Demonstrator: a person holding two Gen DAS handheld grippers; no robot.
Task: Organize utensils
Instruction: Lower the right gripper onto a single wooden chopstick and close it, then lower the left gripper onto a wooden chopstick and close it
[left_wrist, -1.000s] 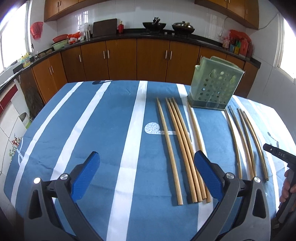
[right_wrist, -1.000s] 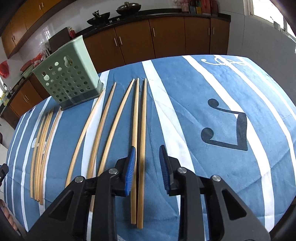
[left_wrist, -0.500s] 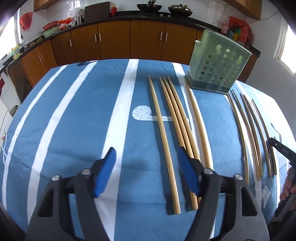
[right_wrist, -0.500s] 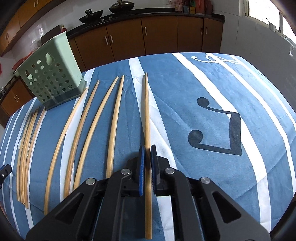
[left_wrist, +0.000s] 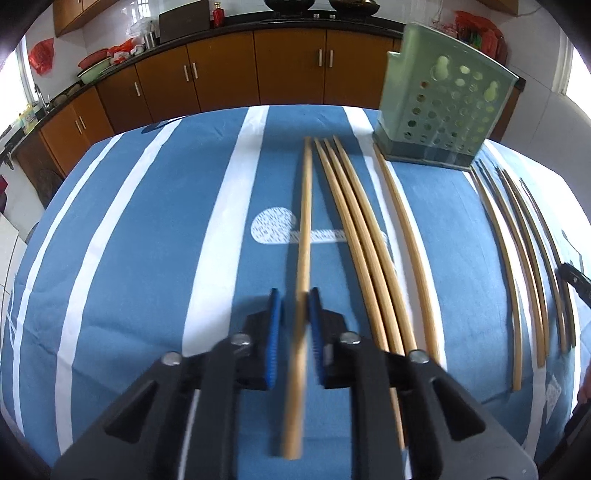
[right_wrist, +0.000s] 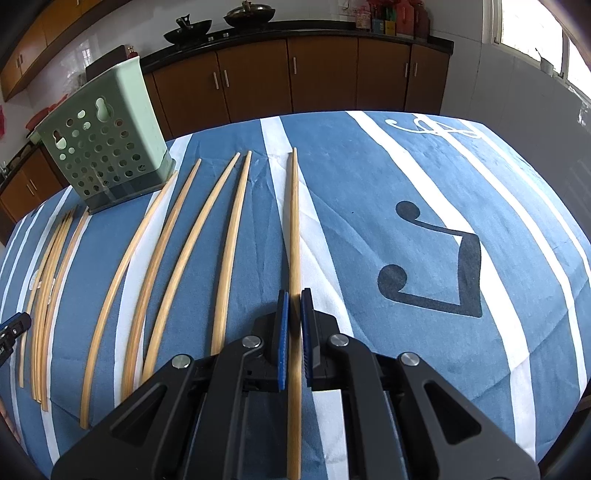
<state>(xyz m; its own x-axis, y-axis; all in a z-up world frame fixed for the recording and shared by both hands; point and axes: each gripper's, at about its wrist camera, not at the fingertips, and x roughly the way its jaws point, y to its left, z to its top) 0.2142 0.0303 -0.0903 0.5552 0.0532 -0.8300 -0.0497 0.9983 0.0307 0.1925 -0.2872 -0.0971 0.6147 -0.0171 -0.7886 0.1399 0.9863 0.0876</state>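
Observation:
Wooden chopsticks lie in rows on a blue and white striped tablecloth. My left gripper (left_wrist: 294, 295) has its jaws nearly closed around the leftmost chopstick (left_wrist: 305, 221), with a small gap still showing on the left pad. My right gripper (right_wrist: 294, 295) is shut on the rightmost chopstick (right_wrist: 294, 221), which lies straight ahead between the pads. A green perforated utensil holder (left_wrist: 445, 105) stands upright at the back of the table, also in the right wrist view (right_wrist: 105, 147).
Several more chopsticks (left_wrist: 364, 236) lie right of my left gripper, and several (right_wrist: 184, 258) left of my right gripper. Brown kitchen cabinets (left_wrist: 258, 66) run behind the table. The right gripper's tip (left_wrist: 576, 277) shows at the left view's right edge.
My left gripper moved right and forward over the leftmost chopstick and its jaws closed in around it. My right gripper closed on the rightmost chopstick and stays shut on it.

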